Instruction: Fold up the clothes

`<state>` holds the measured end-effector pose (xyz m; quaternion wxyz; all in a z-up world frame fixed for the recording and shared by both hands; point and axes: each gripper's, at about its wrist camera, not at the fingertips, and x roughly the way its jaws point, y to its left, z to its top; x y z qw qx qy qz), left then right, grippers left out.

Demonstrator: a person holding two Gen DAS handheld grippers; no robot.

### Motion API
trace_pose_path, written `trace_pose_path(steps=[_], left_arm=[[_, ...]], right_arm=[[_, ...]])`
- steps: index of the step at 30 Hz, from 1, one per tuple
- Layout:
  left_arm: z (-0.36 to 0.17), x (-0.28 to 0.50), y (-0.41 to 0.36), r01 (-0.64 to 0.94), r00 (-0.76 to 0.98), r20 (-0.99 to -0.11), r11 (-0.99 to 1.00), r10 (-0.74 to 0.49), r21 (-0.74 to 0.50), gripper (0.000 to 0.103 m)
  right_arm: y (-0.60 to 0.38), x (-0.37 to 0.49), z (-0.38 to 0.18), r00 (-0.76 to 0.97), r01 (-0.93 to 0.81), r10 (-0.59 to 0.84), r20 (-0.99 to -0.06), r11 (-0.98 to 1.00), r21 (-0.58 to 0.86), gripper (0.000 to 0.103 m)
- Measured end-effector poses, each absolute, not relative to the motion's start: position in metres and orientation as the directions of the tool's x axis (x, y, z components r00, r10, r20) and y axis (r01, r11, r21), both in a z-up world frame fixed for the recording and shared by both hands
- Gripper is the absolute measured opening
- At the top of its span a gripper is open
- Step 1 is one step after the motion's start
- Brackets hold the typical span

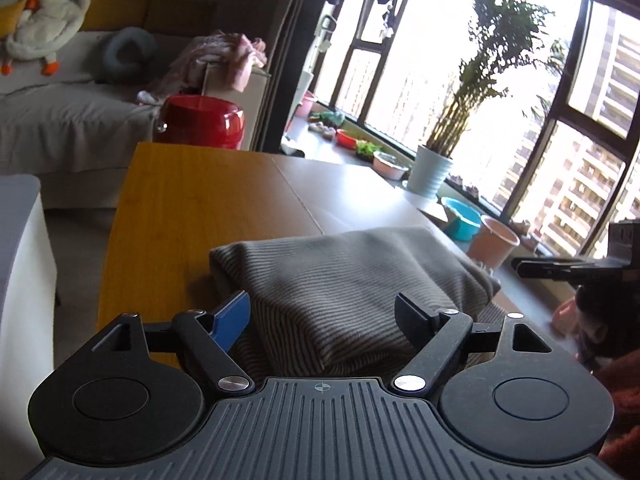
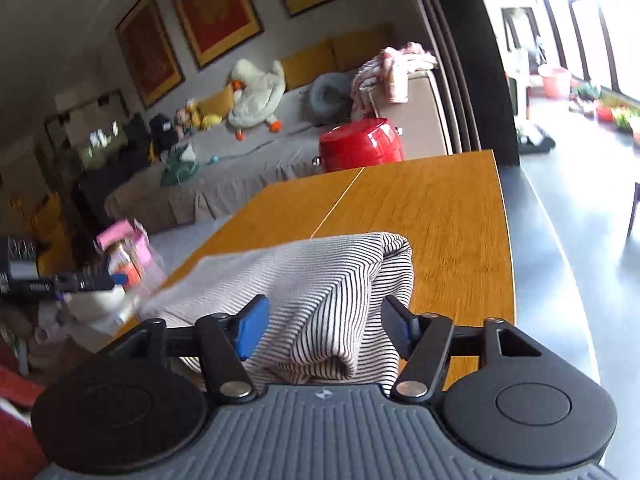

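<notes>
Blue pads up close: our left gripper [image 1: 322, 312] has its fingers spread wide, one each side of the striped cloth [image 1: 340, 280], and we see no pinch on it. Same story at our right gripper [image 2: 326, 326], fingers splayed around a rolled edge of the cloth [image 2: 332, 280] with nothing clamped. From each view the other gripper pokes in at the frame edge, so we're standing at opposite ends of the same garment, which makes sense when a fold wants both corners handled together.

Now, where's the cloth? It sits on the table [image 2: 440, 208], near our edge of it, bunched into a thick layered mound rather than lying flat. From the right we catch a doubled lip curling over at the near end; from the left, a smooth hump with a loose fringe trailing toward the window side. We can't tell whether the fabric touches the pads or merely lies between them.

Our read: layers are already stacked, so this could be a fold just laid down and released, or a bundle about to be gripped for another turn. Both fit open fingers around it.
</notes>
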<state>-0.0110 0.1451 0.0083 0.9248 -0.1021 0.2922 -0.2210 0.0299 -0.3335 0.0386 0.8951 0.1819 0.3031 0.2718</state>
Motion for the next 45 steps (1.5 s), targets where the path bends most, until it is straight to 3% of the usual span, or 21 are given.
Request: trace_pose_path(steps=[4, 9, 10, 11, 15, 18, 20, 23, 25, 29, 33, 45], left_arm=[[0.002, 0.009, 0.146, 0.292, 0.714, -0.492, 0.851, -0.498, -0.437, 0.089], [-0.008, 0.016, 0.138, 0.287, 0.693, -0.509, 0.843, -0.511, -0.454, 0.092], [-0.010, 0.017, 0.136, 0.287, 0.690, -0.512, 0.843, -0.511, -0.455, 0.092], [-0.011, 0.018, 0.135, 0.286, 0.688, -0.515, 0.843, -0.511, -0.455, 0.093], [-0.018, 0.022, 0.130, 0.283, 0.679, -0.526, 0.844, -0.512, -0.456, 0.095], [-0.023, 0.024, 0.126, 0.281, 0.672, -0.534, 0.844, -0.513, -0.457, 0.095], [-0.026, 0.026, 0.123, 0.280, 0.667, -0.540, 0.844, -0.513, -0.457, 0.095], [-0.030, 0.023, 0.123, 0.272, 0.662, -0.551, 0.848, -0.508, -0.456, 0.095], [-0.030, 0.020, 0.125, 0.268, 0.665, -0.557, 0.855, -0.497, -0.443, 0.095], [-0.022, 0.015, 0.129, 0.278, 0.677, -0.548, 0.861, -0.491, -0.427, 0.096], [-0.018, 0.011, 0.121, 0.310, 0.660, -0.537, 0.841, -0.526, -0.443, 0.096], [-0.045, 0.029, 0.096, 0.294, 0.622, -0.598, 0.859, -0.505, -0.420, 0.096]], right_arm=[[-0.325, 0.065, 0.000, 0.595, -0.228, 0.634, -0.494, 0.723, 0.652, 0.068], [-0.279, 0.083, -0.011, 0.562, -0.292, 0.623, -0.544, 0.765, 0.574, 0.066], [-0.268, 0.084, -0.006, 0.564, -0.322, 0.609, -0.558, 0.784, 0.530, 0.043], [-0.261, 0.083, 0.002, 0.563, -0.364, 0.613, -0.554, 0.786, 0.500, 0.026], [-0.268, 0.070, 0.057, 0.616, -0.474, 0.667, -0.420, 0.739, 0.479, 0.020], [-0.283, 0.064, 0.076, 0.637, -0.492, 0.669, -0.383, 0.735, 0.466, 0.020], [-0.290, 0.064, 0.065, 0.633, -0.454, 0.636, -0.440, 0.766, 0.455, 0.020], [-0.296, 0.064, 0.026, 0.599, -0.346, 0.530, -0.601, 0.847, 0.403, 0.026], [-0.303, 0.059, 0.010, 0.597, -0.297, 0.480, -0.642, 0.876, 0.379, 0.029], [-0.320, 0.046, 0.015, 0.619, -0.285, 0.520, -0.589, 0.847, 0.448, 0.034], [-0.316, 0.041, 0.012, 0.585, -0.303, 0.582, -0.565, 0.803, 0.514, 0.055], [-0.271, 0.064, -0.007, 0.591, -0.390, 0.542, -0.597, 0.840, 0.377, 0.057]])
